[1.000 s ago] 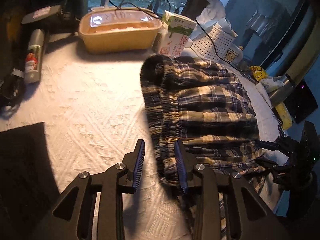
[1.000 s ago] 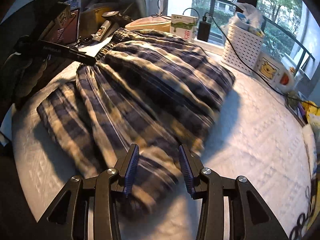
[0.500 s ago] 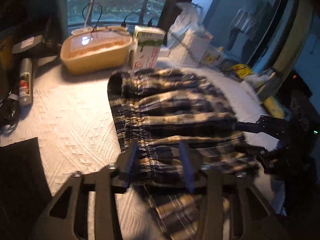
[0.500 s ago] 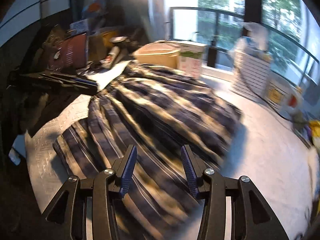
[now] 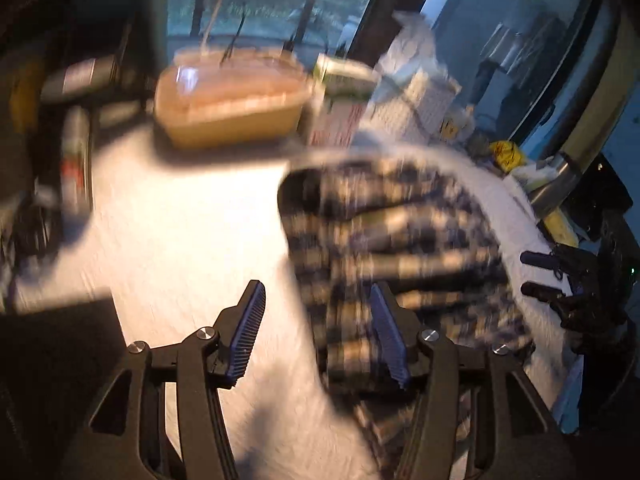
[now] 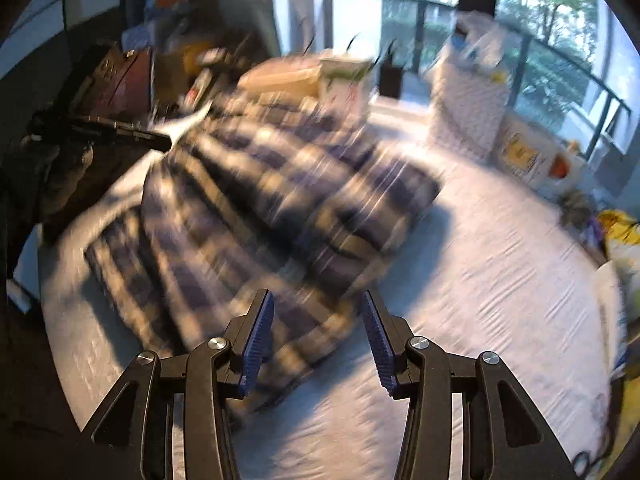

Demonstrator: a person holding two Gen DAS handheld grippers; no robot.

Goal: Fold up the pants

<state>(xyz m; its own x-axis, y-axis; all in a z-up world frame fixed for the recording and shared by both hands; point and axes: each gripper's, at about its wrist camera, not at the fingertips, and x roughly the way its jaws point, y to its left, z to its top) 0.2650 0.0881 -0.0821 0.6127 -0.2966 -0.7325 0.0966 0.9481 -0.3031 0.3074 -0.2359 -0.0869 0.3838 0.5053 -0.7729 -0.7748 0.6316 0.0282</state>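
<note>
**Inspector:** Left wrist view first. Where is the garment?

**Assistant:** The blue-and-cream plaid pants (image 5: 396,240) lie folded in a stack on the white textured bench cover (image 5: 180,240), right of centre. The picture is blurred. The left claw (image 5: 320,332) hangs above the near edge of the stack, its jaws opening; the blue ribbed pads (image 5: 248,336) press on nothing, and no cloth is gripped. Its right pad sits in front of the plaid, its left in front of bare cover.

**Inspector:** Anything behind?

**Assistant:** A tan rectangular plastic tub with a clear lid (image 5: 232,108) stands at the far edge, a green-and-white carton (image 5: 340,108) just beside it, then a white perforated basket (image 5: 420,104). The right claw (image 5: 540,276) shows at the stack's right edge, dark fingers apart.

**Inspector:** Right wrist view.

**Assistant:** The same plaid pants (image 6: 260,208) fill the left half, layered, a lower layer sticking out to the left. The right claw (image 6: 316,336) stands parted and empty over the near corner. The left claw (image 6: 120,136) shows at far left as a dark bar; its state cannot be told here.
</note>
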